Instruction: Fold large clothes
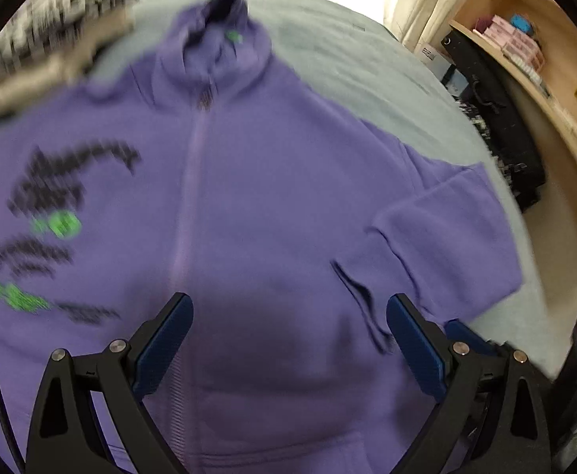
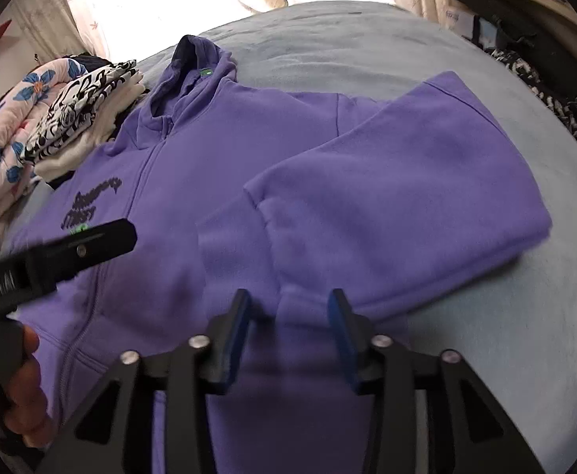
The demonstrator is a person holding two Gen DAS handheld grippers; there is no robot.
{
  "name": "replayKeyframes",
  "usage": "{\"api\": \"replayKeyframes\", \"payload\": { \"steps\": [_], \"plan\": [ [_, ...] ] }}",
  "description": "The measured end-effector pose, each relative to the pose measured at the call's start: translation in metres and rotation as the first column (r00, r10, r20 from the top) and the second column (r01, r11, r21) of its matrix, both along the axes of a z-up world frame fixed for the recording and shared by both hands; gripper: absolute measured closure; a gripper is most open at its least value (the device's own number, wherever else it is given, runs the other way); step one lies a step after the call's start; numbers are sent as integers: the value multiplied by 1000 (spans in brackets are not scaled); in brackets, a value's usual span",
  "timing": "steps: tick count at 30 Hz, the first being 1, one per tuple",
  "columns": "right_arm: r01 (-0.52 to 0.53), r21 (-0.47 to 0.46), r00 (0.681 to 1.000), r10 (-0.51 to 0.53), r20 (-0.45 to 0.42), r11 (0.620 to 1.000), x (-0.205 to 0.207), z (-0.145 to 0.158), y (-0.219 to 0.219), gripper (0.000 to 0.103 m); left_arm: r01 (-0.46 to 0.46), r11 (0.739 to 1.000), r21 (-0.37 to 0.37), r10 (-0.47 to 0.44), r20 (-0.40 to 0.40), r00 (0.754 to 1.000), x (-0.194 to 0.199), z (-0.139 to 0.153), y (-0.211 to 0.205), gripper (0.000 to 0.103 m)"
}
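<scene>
A purple zip-up hoodie (image 1: 256, 181) lies front up on a grey-blue bed (image 1: 351, 59), hood at the far end, black and green print on one chest side. One sleeve (image 2: 399, 197) is folded in across the body. My left gripper (image 1: 290, 316) is open and empty above the hoodie's lower front. My right gripper (image 2: 290, 312) is partly open over the folded sleeve's cuff end; purple fabric lies between its fingers, not clamped. The left gripper's finger (image 2: 102, 237) shows in the right wrist view, over the print.
A pile of folded clothes (image 2: 71, 126), floral and black-and-white, sits beside the hood at the bed's far left. A wooden shelf (image 1: 525, 63) with boxes and dark bags (image 1: 497, 126) stands to the right of the bed. Curtains hang behind.
</scene>
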State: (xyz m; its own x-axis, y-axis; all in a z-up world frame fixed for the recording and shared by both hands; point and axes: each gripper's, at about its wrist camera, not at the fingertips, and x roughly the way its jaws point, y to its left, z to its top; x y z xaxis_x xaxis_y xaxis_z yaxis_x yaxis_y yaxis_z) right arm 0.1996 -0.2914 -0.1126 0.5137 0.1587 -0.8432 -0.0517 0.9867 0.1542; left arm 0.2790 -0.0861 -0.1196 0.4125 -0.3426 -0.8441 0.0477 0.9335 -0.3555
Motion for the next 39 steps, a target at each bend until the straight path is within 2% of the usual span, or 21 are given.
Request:
{"api": "replayKeyframes", "payload": {
  "steps": [2, 7, 9, 14, 16, 17, 18, 19, 20, 22, 24, 27, 28, 31, 33, 37, 39],
  "plan": [
    [16, 20, 1000, -16, 16, 1000, -9, 4, -9, 45, 8, 997, -74, -11, -32, 999, 0, -7, 0, 5],
    [76, 89, 997, -77, 10, 993, -36, 3, -26, 44, 60, 976, -208, -77, -72, 994, 1, -20, -15, 6],
    [94, 117, 996, -94, -3, 989, -39, -1, -30, 44, 67, 970, -234, -91, -93, 992, 3, -27, -24, 7],
    [120, 155, 993, -116, -30, 981, -35, -13, -30, 44, 51, 970, -237, -80, -114, 990, 8, -38, -40, 7],
    [119, 155, 993, -116, -27, 981, -35, -13, -30, 44, 69, 968, -241, -96, -104, 990, 12, -39, -48, 23],
    [117, 153, 993, -115, -25, 981, -36, -13, -30, 44, 82, 968, -238, -110, -106, 988, 14, -40, -53, 43],
    [117, 149, 993, -114, -25, 982, -36, -13, -30, 44, 97, 969, -226, -126, -116, 985, 18, -43, -60, 68],
    [117, 147, 993, -115, -24, 982, -36, -14, -29, 44, 103, 972, -209, -131, -123, 984, 21, -45, -64, 80],
    [118, 147, 993, -115, -24, 982, -36, -14, -29, 44, 101, 979, -176, -125, -129, 984, 23, -48, -69, 90],
    [120, 148, 993, -118, -24, 982, -36, -14, -29, 44, 101, 985, -142, -117, -110, 987, 22, -44, -73, 98],
    [122, 150, 992, -120, -22, 981, -37, -14, -30, 44, 111, 989, -96, -116, -53, 992, 19, -27, -75, 100],
    [125, 145, 992, -123, -19, 981, -40, -14, -30, 44, 132, 991, 8, -132, 108, 985, 11, 22, -74, 100],
    [127, 142, 992, -126, -19, 982, -41, -13, -30, 44, 135, 989, 64, -144, 177, 974, 8, 42, -73, 100],
    [137, 137, 991, -136, -18, 981, -39, -7, -33, 44, 125, 979, 162, -169, 295, 941, 5, 87, -65, 100],
    [160, 132, 987, -161, -5, 978, -35, -1, -40, 44, 110, 975, 194, -170, 327, 930, 6, 107, -57, 100],
    [264, 44, 963, -266, 49, 963, -11, 8, -68, 44, 91, 972, 217, -165, 355, 920, 6, 135, -30, 100],
    [285, 30, 958, -286, 29, 958, 7, 4, -81, 44, 84, 973, 215, -159, 361, 919, 18, 146, -27, 100]
  ]
}}
